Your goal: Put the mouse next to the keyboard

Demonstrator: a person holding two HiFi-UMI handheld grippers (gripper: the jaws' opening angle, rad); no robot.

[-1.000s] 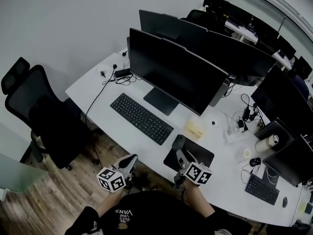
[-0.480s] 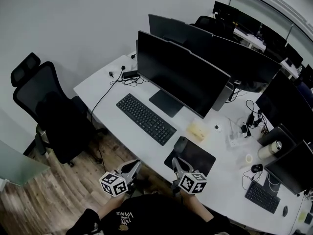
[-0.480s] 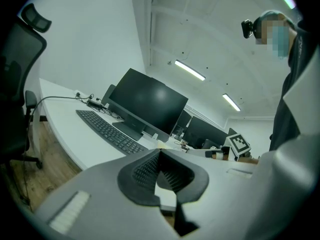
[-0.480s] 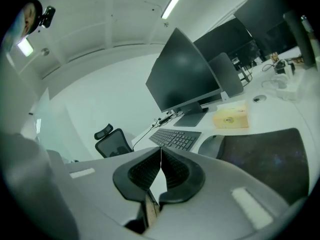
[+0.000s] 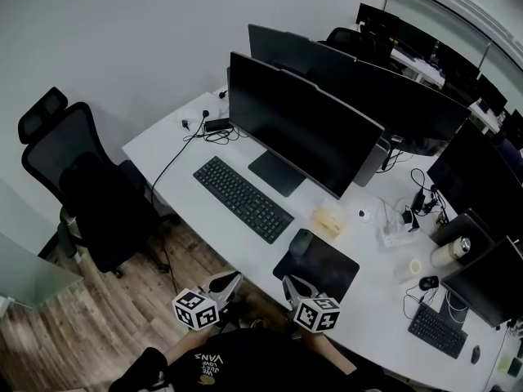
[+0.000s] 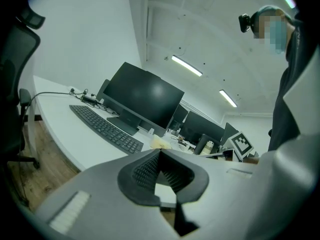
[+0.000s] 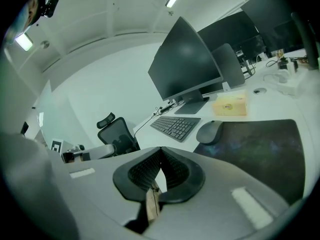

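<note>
Plainly, nothing is being carried yet. The white desk (image 5: pixel 200 207) is spreading out ahead of the right fingers (image 7: pixel 143 170). The black keyboard (image 5: pixel 243 198) is lying on it well beyond them, off toward the left gripper's side. The dark mouse pad (image 5: pixel 323 269) is sitting just ahead of the right fingertips, at the desk's near edge. The left gripper (image 6: pixel 160 151) is hanging beside the right one with its jaws together, gripping nothing. The right gripper (image 7: pixel 161 148) is pointing over the pad. Its jaws have just been closing and are resting pad against pad with nothing between them. The grey mouse (image 5: pixel 301 242) is lying on the pad's far corner, ahead of the right fingers and apart from them, and a stretch of bare desk is separating it from the keyboard.

The main risk, as I am judging it, is that shut fingers arriving at the mouse would be shoving it rather than straddling it, possibly sliding it off the pad or turning it. Jaws opening too little, or closing off-centre on its rounded, smooth shell, could be squeezing it out sideways. A carry running too low could be dragging it over the pad's edge or knocking it into the keyboard's end. Setting it down too far off would be leaving the task unfinished.
</note>
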